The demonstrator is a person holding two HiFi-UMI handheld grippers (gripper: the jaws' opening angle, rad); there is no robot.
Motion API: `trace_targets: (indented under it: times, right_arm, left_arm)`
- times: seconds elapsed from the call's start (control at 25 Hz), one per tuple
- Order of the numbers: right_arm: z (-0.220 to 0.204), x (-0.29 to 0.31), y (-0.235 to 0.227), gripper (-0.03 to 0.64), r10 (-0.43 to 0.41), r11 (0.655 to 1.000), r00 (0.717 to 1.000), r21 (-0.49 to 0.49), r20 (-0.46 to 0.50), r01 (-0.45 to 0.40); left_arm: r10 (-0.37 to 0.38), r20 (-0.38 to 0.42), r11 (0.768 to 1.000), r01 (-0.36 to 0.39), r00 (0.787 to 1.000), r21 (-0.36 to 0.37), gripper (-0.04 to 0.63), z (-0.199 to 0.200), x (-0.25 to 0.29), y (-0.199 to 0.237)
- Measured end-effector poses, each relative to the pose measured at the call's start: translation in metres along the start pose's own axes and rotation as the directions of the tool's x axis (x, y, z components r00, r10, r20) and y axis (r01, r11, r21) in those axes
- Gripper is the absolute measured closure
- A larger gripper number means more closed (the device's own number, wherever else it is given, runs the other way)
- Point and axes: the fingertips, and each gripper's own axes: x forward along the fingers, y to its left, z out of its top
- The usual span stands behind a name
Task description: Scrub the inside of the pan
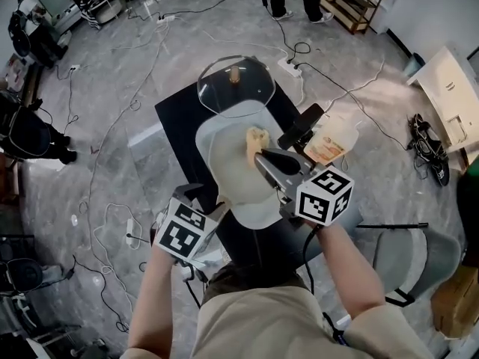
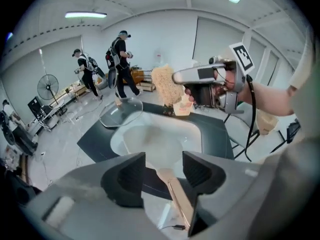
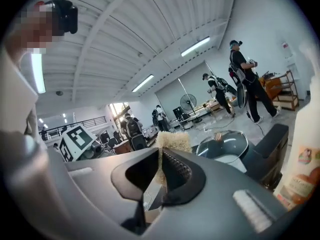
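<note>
Rigid, probably heavy and slick inside, the pan (image 1: 224,167) wants steadying by its handle (image 2: 177,199), under the open, empty left hand-held gripper (image 2: 162,173); the right hand-held gripper (image 3: 159,176) pinches a soft sponge (image 3: 172,140).

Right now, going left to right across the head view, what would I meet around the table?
left gripper → sponge → bottle. The pan spans under the first two, so it is left out.

Left hand-held gripper (image 2: 164,173) jaws apart, right hand-held gripper (image 3: 160,173) tightly clamped.
</note>
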Motion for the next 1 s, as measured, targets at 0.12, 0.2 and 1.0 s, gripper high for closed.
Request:
trace_targets:
  times: [0.12,0.2,1.0]
  right_arm:
    - [0.02,-0.015,0.028,0.591,0.011,0.997,0.999,-0.076,0.034,-0.008]
    - [0.035,-0.027,0.048,0.591,0.02,0.994,0.998,-0.105,0.063,-0.013]
    - [0.133,-0.146,0.174,0.591,-0.022,0.944,0.95,-0.307,0.313,0.123]
  left_arm:
    - [0.048,0.107,0.999,-0.049,0.993,0.014,0.399,0.023,-0.031,0.002]
    - [0.085,0.169,0.995,-0.091,0.982,0.028,0.433,0.036,-0.052,0.003]
    - [0.235,0.664,0.954,-0.299,0.71,-0.018,0.594,0.121,-0.235,-0.022]
